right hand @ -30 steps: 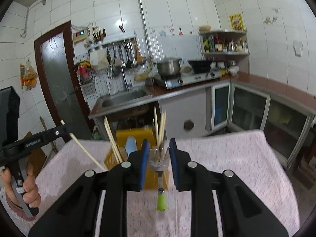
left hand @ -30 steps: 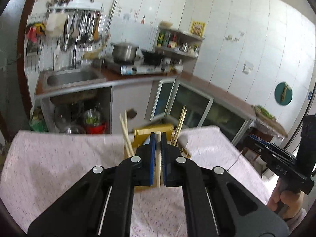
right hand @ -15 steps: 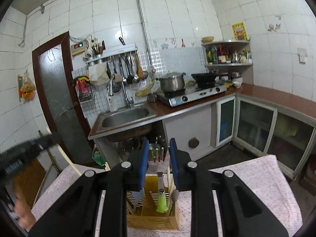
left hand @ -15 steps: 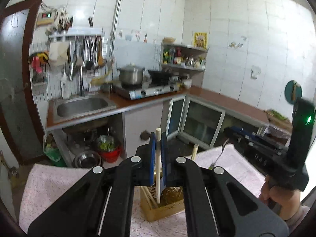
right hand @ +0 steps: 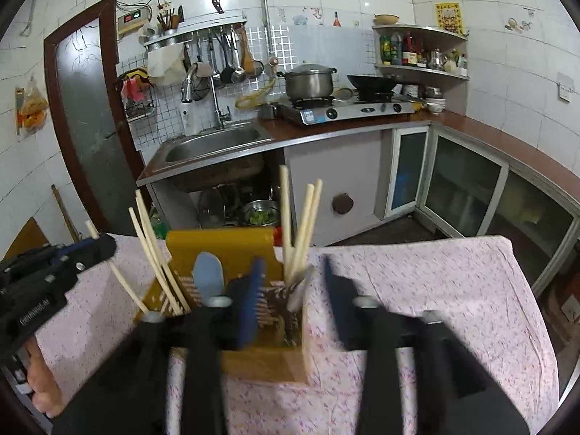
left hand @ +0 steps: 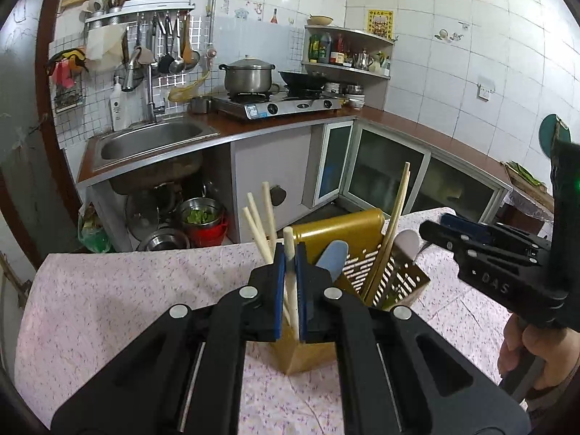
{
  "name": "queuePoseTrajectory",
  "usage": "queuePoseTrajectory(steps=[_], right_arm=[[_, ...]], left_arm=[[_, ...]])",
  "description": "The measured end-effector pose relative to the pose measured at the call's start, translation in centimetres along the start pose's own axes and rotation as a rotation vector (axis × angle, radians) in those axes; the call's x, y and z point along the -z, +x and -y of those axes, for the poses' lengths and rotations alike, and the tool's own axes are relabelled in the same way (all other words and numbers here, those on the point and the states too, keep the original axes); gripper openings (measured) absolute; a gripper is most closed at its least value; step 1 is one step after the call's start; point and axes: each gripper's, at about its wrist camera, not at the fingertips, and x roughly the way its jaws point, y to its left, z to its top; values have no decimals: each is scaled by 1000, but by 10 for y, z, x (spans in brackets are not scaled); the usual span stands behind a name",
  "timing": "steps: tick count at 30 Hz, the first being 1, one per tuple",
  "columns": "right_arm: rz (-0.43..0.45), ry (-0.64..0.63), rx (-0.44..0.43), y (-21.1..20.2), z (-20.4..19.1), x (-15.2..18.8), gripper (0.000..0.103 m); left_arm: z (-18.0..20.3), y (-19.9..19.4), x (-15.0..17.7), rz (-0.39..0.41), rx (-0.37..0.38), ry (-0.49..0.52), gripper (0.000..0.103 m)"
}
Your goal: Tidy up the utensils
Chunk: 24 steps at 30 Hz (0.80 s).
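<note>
A tiled kitchen with a sink and stove lies beyond the table [left hand: 119, 301] in a pink flowered cloth, where a yellow utensil holder [left hand: 337, 235] stands toward the far edge. The left gripper [left hand: 290, 275], jaws opening, has a pale chopstick [left hand: 291, 264] between its pads, its lower end in the holder's near-left corner. The right gripper [right hand: 290, 282] is spreading wide over the holder, nothing between its jaws

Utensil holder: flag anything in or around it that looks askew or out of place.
Nothing is spilled or damaged. The chopsticks in the utensil holder splay at different angles, and one chopstick sits between the left gripper's opening jaws.
</note>
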Motion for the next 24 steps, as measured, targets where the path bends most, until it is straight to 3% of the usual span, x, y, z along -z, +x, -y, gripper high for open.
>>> queuePoseTrajectory(steps=[1,3,6,9,13,18,24], right_arm=[[14,10,-6,-8,2,4,67],[37,18,-2,-26,6,9,68],[75,19,36,-57,10,24,79],[138,-1,73,-94,6,48,90],[199,-21,92,-136,-7,88,98],[241,-23,103,-172,-25,145,99],[249,-14,115,-192,-44,201,99]], left_arm=[[-1,-10,3,10,-7,1,19],[-1,-32,8,48,-23,-10,63],[-1,-65,19,112,-44,-7,83],[-3,-100,40,156,-38,-21,95],[1,-141,80,200,-60,-8,98],[8,-180,139,250,-120,-22,98],[21,-202,206,261,-141,-6,98]])
